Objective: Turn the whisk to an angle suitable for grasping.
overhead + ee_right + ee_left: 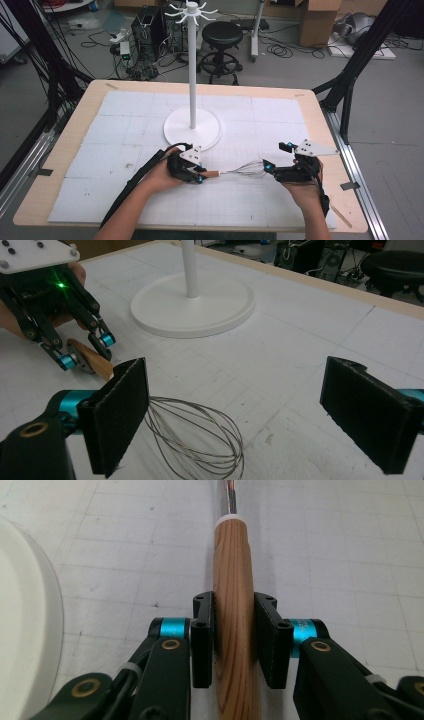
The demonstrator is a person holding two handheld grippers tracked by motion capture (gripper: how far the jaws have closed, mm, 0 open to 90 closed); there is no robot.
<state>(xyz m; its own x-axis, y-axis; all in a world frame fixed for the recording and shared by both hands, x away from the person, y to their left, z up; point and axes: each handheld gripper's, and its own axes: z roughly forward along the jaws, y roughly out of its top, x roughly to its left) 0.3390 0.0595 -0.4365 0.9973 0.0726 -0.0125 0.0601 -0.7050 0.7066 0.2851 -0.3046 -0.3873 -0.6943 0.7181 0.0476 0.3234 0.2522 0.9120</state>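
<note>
Two parts of the whisk (240,170) are hard to see: in the left gripper view its wooden handle (235,625) runs off the bottom edge, and its wire loops (200,440) are cut off at the lower edge of the right gripper view. The whisk lies on the white mat (125,125) at the lower centre of the high view. The left gripper (196,175) clamps the handle between its pads. The right gripper (270,169) stands wide open, its pads either side of the loops, not touching. The white stand (192,127) sits just above.
</note>
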